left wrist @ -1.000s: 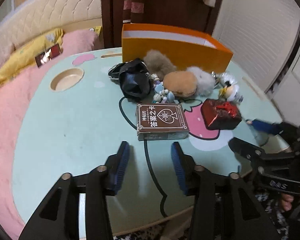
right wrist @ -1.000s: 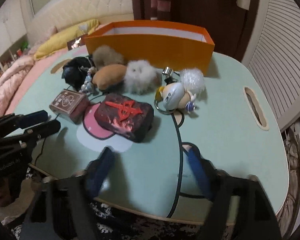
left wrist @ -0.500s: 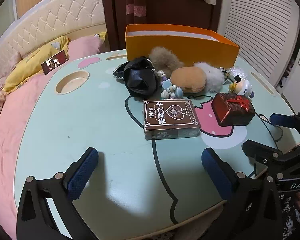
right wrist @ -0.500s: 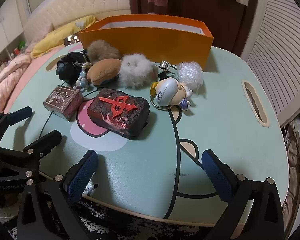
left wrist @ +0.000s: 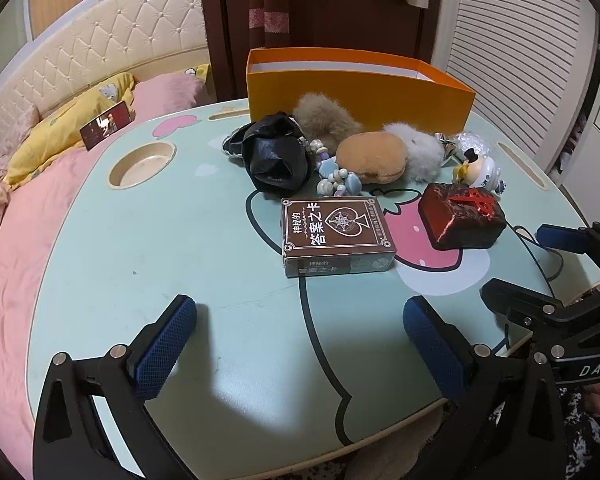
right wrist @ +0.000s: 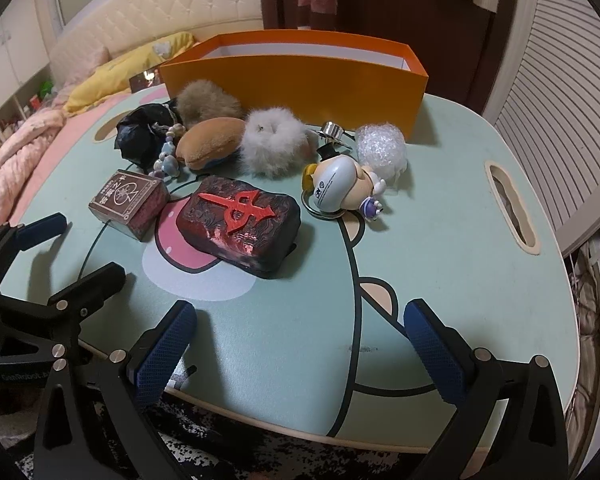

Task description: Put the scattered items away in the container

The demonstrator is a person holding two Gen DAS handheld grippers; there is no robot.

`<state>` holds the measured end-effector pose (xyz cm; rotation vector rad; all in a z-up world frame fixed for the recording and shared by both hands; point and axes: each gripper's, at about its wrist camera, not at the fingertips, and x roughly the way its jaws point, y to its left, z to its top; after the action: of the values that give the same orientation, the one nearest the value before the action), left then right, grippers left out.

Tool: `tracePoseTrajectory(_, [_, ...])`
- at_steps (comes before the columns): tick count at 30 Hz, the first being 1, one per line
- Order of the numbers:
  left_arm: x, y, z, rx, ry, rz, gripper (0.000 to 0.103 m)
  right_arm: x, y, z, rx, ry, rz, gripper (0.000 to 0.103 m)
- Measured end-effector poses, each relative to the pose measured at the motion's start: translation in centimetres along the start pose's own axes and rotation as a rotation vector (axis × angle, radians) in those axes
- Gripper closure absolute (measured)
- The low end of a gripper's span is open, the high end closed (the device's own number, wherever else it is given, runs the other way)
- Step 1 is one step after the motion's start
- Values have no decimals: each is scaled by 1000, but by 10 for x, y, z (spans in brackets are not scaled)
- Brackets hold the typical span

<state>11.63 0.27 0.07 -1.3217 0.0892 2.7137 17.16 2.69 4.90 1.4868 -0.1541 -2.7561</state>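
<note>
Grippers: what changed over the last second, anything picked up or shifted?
Both opened. The left gripper went from narrow to fully wide, and the right gripper widened too. Neither holds anything. The card box, the red-marked block, the plush items and the orange box stayed where they were on the table.

Mint-green low table with cartoon print (left wrist: pixel 148 240) sits beside bed with pink quilt (left wrist: pixel 16 240), yellow pillow (left wrist: pixel 60 136), cream tufted headboard (left wrist: pixel 100 60). Dark brown door (left wrist: pixel 340 12) behind, white louvred panels (left wrist: pixel 512 48) right. Dim indoor light.
</note>
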Motion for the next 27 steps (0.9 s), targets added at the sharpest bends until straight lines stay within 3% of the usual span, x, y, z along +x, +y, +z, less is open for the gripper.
tracePoseTrajectory(18, [-3, 3, -1, 12, -26, -42, 0, 1, 3, 1, -47, -38, 14, 0])
tracePoseTrajectory(27, [-23, 17, 15, -31, -181, -66, 0, -1, -2, -4, -62, -132, 46, 0])
